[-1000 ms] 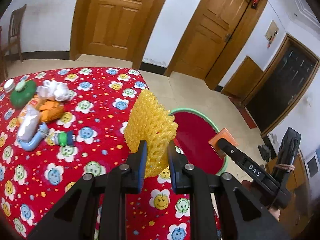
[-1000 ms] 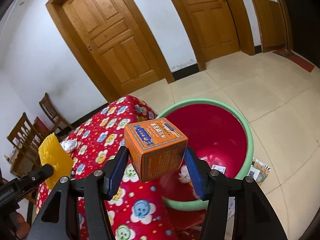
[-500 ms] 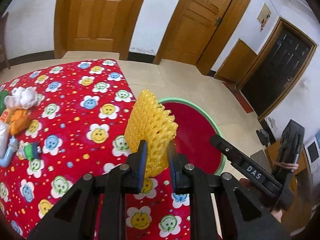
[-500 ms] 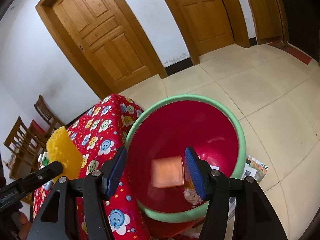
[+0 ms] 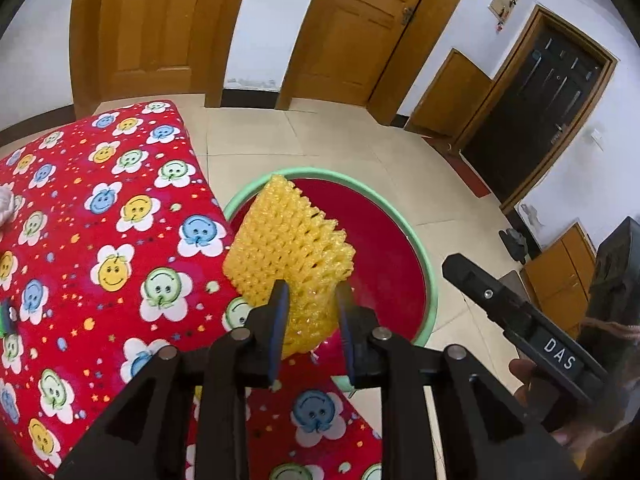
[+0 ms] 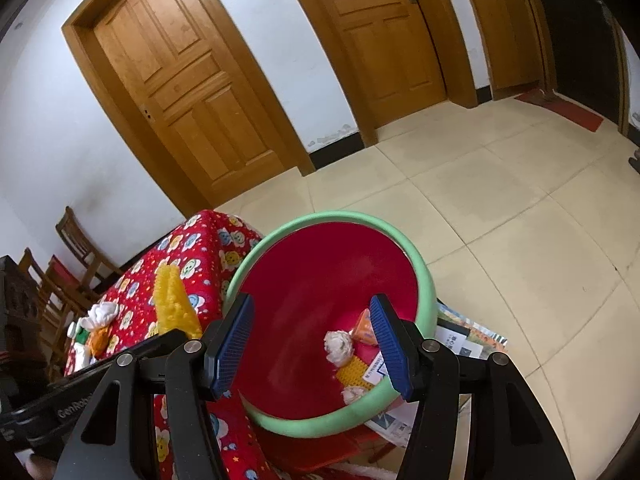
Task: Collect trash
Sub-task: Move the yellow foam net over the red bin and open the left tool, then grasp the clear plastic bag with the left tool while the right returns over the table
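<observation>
The left gripper (image 5: 310, 304) holds a yellow foam net (image 5: 290, 256) out past the edge of the table (image 5: 120, 216), over the red bin (image 5: 384, 272) with the green rim. Its fingers (image 5: 279, 312) have just been opening. The net is between them, but a gap shows on the right side, so the grip looks released or nearly so. Judging by the task, the net is held here so that it falls into the bin once it is let go. Its lower end hangs roughly above the near rim, so it could catch on the edge or slide back onto the cloth.

The right gripper (image 6: 312, 344) hangs over the same bin, its blue-padded fingers (image 6: 234, 340) well apart with nothing between them. Below it, on the bottom of the bin, lie an orange box (image 6: 363, 328), crumpled white paper (image 6: 338, 346) and a flat yellow piece with a label. This hand seems to have finished its drop and is free for the next pick.

More trash waits on the table: in the right view a white wad (image 6: 102, 314) and some orange and green bits lie near its far end. The table wears a red cloth with smiling flowers. The bin stands on a pale tiled floor (image 6: 500, 220) just beside the table, with printed papers (image 6: 464, 344) under it. Behind are white walls, wooden doors (image 6: 192, 92), a dark door and wooden chairs (image 6: 76, 248).
</observation>
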Motion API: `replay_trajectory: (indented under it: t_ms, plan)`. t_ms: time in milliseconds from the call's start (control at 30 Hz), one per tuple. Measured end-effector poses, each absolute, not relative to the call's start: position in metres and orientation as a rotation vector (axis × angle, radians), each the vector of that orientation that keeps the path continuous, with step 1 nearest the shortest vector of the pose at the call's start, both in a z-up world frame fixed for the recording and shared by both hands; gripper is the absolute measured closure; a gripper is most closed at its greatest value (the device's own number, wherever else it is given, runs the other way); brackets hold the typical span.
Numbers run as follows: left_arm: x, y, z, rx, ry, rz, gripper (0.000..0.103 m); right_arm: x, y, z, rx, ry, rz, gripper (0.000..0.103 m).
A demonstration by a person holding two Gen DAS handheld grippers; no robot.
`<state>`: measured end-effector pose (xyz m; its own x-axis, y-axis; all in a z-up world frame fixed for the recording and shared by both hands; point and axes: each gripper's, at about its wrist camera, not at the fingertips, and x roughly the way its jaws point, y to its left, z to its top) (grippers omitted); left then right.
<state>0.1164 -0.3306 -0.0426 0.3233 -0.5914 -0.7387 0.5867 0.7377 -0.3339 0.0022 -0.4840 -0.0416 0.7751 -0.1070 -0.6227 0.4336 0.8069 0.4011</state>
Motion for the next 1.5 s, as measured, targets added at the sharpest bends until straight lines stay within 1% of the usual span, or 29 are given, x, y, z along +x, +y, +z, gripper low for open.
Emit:
replay_trajectory:
  t_ms: [67,133,200,300,467,833,1200,1500]
  plan:
    - [0.118,-0.332,-0.045,-0.013,0.984,-0.768,0.07,0.002,-0.486,-0.043,0.574,0.635,-0.312,0.042]
    - [0.119,-0.33,-0.045,-0.03,0.99,-0.771,0.069,0.003,-0.488,-0.044,0.582,0.639,-0.312,0.042]
    - [0.119,-0.328,-0.043,-0.032,0.986,-0.762,0.064,0.001,-0.488,-0.044,0.582,0.637,-0.318,0.042]
    - [0.118,-0.324,-0.04,-0.047,0.969,-0.763,0.06,0.001,-0.487,-0.044,0.589,0.637,-0.311,0.042]
    - [0.116,-0.322,-0.034,-0.084,0.964,-0.8,0.06,-0.002,-0.486,-0.04,0.588,0.628,-0.315,0.042]
    - [0.107,-0.316,-0.018,-0.071,0.921,-0.819,0.059,-0.006,-0.485,-0.032,0.579,0.615,-0.318,0.042]
    - [0.11,-0.278,-0.006,-0.098,0.893,-0.711,0.059,-0.004,-0.461,-0.019,0.535,0.613,-0.281,0.041]
    - [0.117,-0.228,-0.003,-0.088,0.875,-0.6,0.059,-0.003,-0.437,-0.008,0.514,0.622,-0.24,0.04]
